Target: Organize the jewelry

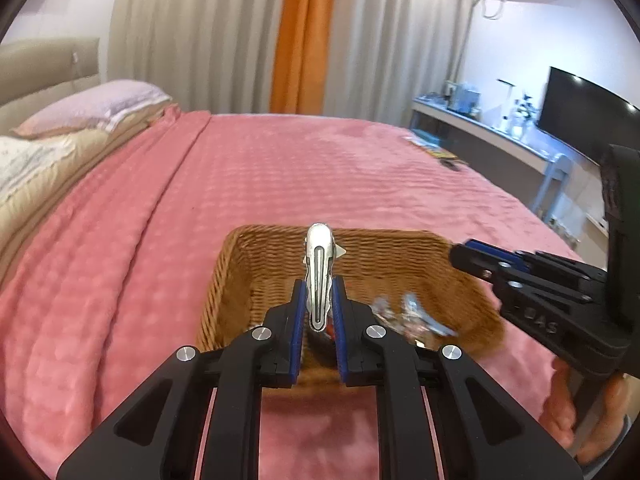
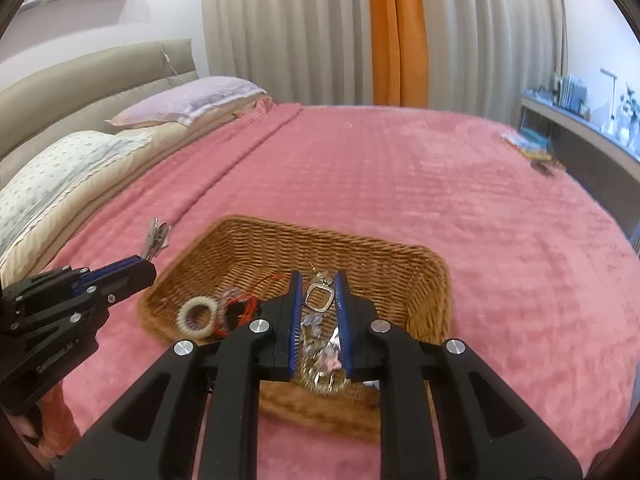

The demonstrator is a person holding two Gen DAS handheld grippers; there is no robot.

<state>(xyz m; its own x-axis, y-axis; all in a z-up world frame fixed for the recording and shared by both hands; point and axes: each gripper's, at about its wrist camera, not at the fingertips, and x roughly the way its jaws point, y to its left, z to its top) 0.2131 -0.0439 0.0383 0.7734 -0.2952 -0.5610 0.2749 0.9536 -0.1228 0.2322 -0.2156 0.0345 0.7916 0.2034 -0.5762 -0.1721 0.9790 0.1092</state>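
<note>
On a bed covered by a pink blanket point(image 1: 280, 168) sits a brown wicker basket point(image 2: 360, 256), and two black handheld grippers with blue finger pads work at it. From the left wrist view, the left gripper point(image 1: 318, 308) is clamped on a silver metal hair clip point(image 1: 318, 264), which stands upright between its pads, its rounded tip pointing away over the basket's near edge. From the right wrist view, the same clip sticks out of the left gripper's tips over the blanket, just left of the basket. The right gripper point(image 2: 318, 312) hovers over the inside of the basket with its pads a narrow gap apart; a silver earring point(image 2: 319, 298) with a squarish loop, and a blurred tangle of silvery and pale pieces nearer the camera, show in that gap, but I cannot tell whether the pads pinch them or they simply lie in the basket below. Also in the basket, toward its left side, lie a cream ring point(image 2: 197, 317) and a red cord point(image 2: 248, 308) with clear beads. Pillows point(image 2: 188, 100) rest against a beige headboard at the left. Grey curtains with an orange panel point(image 2: 396, 32) hang behind the bed, and a long shelf point(image 1: 480, 128) with small items and a dark screen stands at the right.
</note>
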